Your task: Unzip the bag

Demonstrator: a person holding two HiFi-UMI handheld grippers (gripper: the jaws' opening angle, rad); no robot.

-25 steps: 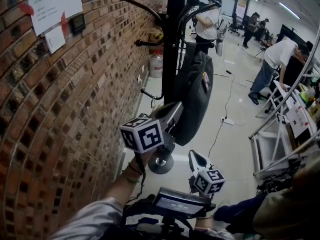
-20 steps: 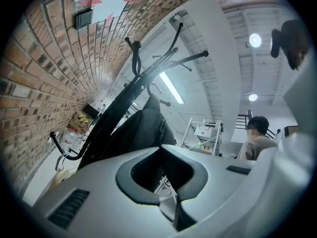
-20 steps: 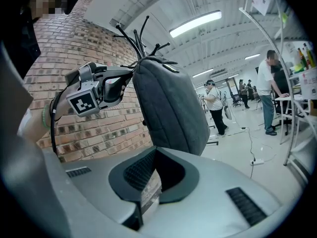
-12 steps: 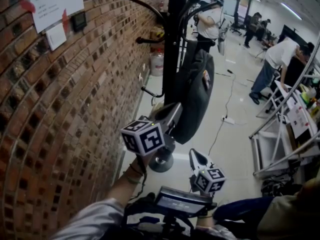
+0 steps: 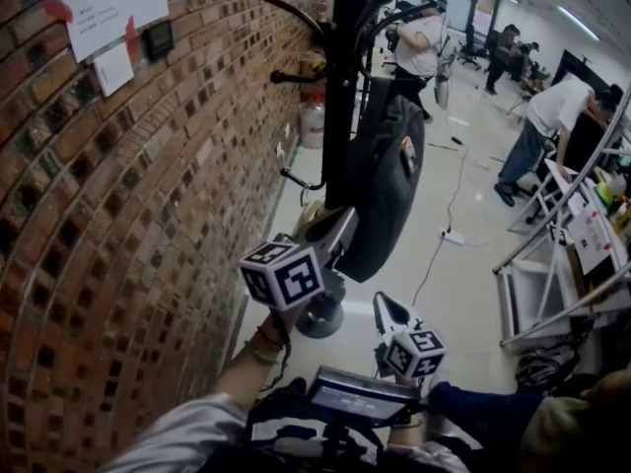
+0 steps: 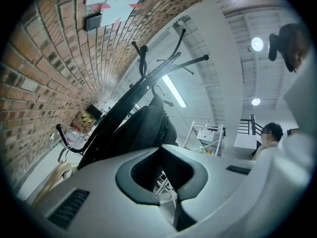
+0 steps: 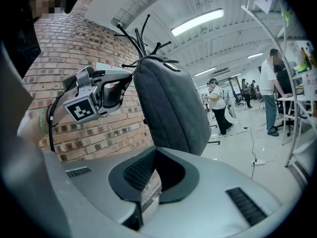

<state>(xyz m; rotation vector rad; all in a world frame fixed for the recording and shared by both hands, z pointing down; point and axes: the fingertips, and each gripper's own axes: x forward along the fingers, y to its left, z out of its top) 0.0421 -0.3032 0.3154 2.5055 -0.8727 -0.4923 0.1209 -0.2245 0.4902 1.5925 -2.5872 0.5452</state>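
One long brick wall [image 5: 128,215] runs just behind the coat stand [image 5: 343,87], the black post with curved hooks that we take as our mark. From the stand's upper hooks hangs the bag [image 5: 380,195] — a dark grey backpack, upright, on the stand's room side, ending above the stand's round base [image 5: 320,318]. Our left gripper [image 5: 340,223] is raised close beside the stand, pointing at the bag's lower half and seemingly just short of it; its jaws are closed together on nothing. Our right gripper [image 5: 385,308] sits lower, out from the stand's base, its jaws likewise pressed together and empty. We judge the step in hand to be the approach — no zip is touched yet. No view shows us the zip pull, so we should first find it along the bag's edge. To do it well, we would steady the hanging bag with one gripper near the zip's closed end, open the other, take the pull squarely, and draw along the track so the bag does not swing on the stand.
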